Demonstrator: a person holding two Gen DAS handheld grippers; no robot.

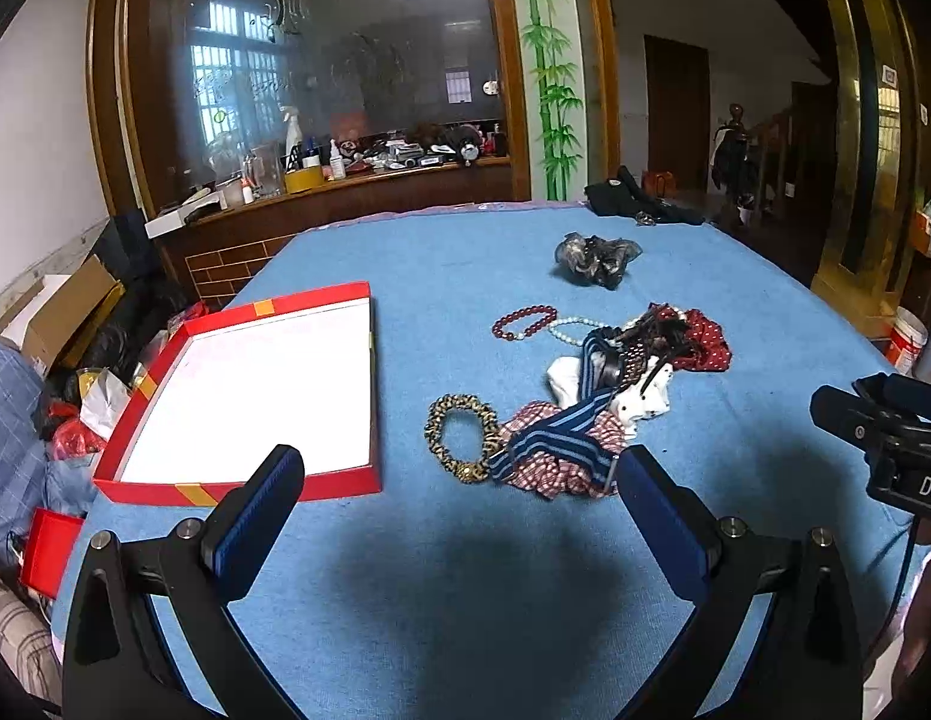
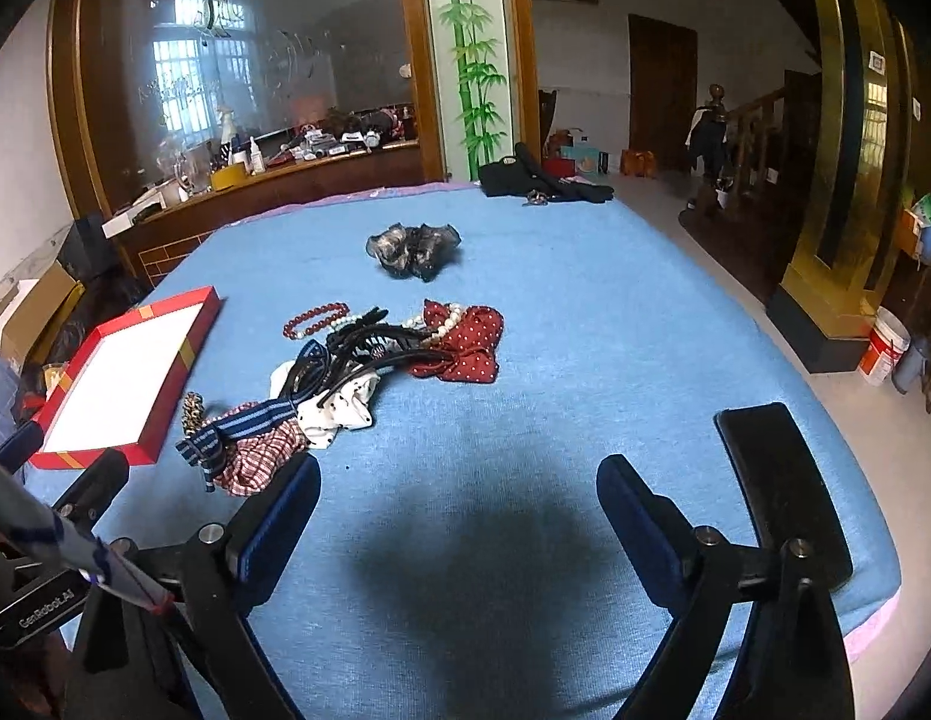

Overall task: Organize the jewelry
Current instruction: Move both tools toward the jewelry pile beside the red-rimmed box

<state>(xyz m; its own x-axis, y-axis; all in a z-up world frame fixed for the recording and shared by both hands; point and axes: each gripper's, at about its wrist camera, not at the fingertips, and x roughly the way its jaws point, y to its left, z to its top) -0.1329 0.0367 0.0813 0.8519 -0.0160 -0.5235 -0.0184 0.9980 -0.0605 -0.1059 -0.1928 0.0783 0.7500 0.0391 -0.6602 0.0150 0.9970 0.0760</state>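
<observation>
Left wrist view: left gripper [image 1: 459, 474] spread wide, empty, over blue cloth table [image 1: 441, 276]. Tangled pile of hair ties and bead bracelets [image 1: 591, 396] lay right of shallow red white-lined box [image 1: 249, 402]. Right gripper [image 2: 459, 486] likewise agape, holding nothing.

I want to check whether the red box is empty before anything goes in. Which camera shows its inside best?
The left wrist view: the red box lies close and nearly whole, its white floor bare. The right wrist view shows the red box smaller at the left edge, its near corner cut off by the left gripper.
</observation>
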